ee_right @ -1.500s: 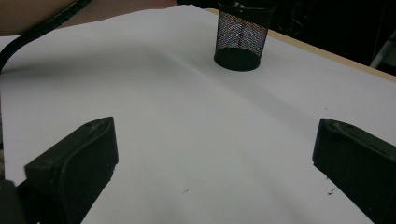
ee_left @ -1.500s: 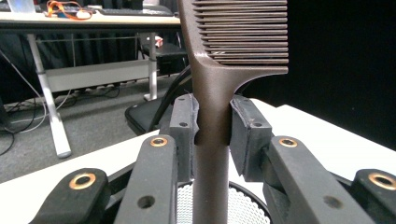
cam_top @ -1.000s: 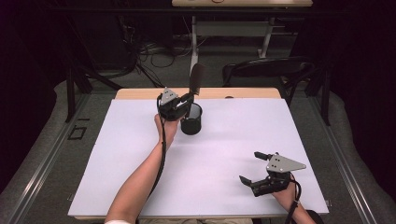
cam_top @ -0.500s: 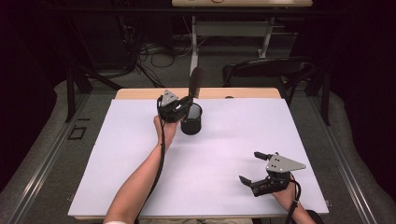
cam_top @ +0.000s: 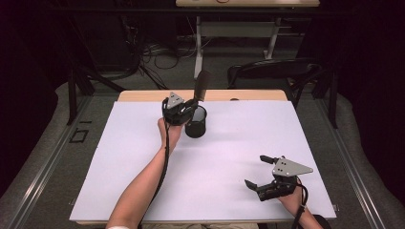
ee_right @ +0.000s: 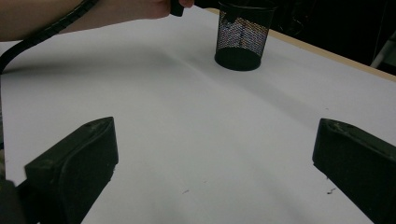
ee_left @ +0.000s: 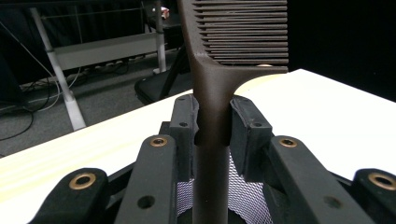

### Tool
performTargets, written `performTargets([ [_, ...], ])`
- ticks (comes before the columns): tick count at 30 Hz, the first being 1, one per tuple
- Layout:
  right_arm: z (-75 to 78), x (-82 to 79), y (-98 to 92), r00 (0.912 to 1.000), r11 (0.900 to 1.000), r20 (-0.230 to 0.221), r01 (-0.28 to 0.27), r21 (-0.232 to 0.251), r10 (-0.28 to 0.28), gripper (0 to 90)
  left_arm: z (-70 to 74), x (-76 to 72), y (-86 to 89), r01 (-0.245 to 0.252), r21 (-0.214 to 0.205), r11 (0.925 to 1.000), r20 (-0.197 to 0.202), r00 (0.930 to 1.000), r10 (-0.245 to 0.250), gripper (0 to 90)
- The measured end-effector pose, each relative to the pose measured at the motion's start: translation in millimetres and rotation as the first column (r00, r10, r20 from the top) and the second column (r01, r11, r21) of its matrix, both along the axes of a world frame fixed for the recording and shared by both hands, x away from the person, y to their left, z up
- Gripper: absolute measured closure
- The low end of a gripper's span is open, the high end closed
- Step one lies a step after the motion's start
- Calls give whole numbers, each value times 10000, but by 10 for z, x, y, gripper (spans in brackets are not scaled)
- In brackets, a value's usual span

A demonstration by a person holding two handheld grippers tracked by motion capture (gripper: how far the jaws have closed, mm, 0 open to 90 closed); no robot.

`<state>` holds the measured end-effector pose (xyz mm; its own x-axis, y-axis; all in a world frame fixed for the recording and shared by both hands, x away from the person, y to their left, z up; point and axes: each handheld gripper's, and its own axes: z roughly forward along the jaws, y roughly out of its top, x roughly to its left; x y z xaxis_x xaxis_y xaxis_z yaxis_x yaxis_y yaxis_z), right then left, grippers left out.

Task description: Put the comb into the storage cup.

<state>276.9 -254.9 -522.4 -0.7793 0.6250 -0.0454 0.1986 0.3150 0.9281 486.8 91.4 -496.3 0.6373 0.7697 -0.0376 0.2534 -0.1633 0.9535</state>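
The white table top [cam_top: 229, 157] lies open across its middle and along its left and right sides. One obstacle stands near the far edge: a black mesh cup [cam_top: 196, 122], with a dark comb [cam_top: 202, 86] rising upright above its rim (the left gripper [cam_top: 185, 109] crowds that spot too, clamped on the comb's handle). The person's left forearm [cam_top: 143, 186] cuts diagonally across the near-left area. The right gripper [cam_top: 260, 174], jaws wide apart, occupies the near-right corner.

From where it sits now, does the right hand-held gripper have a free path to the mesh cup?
Probably yes. The right hand-held gripper, jaws open, faces the mesh cup across bare white table; the left hand-held gripper holding the comb crowds the rim.
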Motion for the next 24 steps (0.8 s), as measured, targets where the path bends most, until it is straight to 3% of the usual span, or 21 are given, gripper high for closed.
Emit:
performTargets([
  [12, -1, -2, 0, 10000, 10000, -12, 0, -3, 0, 0, -36, 3, -26, 10, 123, 9999, -31, 10000, -9, 725],
  [24, -3, 0, -2, 10000, 10000, -30, -2, -42, 2, 0, -75, 11, -24, 63, -63, 10000, -194, 9998, -64, 725],
])
